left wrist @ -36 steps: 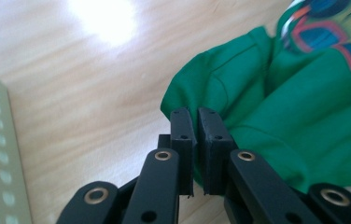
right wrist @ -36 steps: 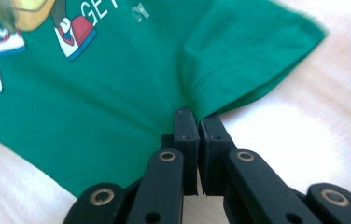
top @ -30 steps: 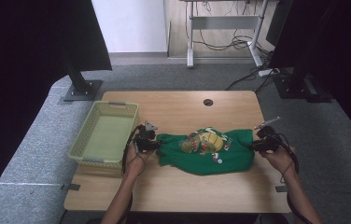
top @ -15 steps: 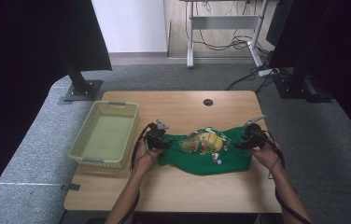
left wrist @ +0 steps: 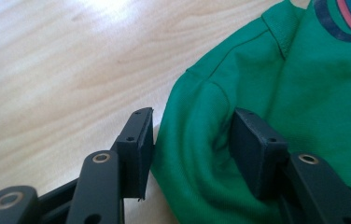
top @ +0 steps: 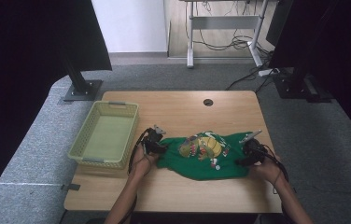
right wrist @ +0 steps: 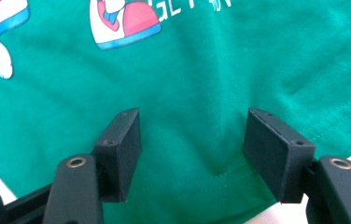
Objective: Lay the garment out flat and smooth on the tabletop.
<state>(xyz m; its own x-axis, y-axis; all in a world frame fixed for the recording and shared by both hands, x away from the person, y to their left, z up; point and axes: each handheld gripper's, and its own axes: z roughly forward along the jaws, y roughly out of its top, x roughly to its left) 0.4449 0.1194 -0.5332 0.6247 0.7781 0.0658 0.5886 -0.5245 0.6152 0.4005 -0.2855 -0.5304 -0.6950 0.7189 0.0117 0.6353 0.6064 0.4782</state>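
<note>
Since the earlier frames you have brought both hands inward onto the green shirt, which lies spread at lower centre of the worktop, right of the yellow basket. Your left tongs stand apart astride a bunched fold at the shirt's left edge, one pad on the wood side, neither pressing. Your right tongs, whose jaws have just been opening, stand apart over the hem with cloth puckered between them, unclamped.
</note>
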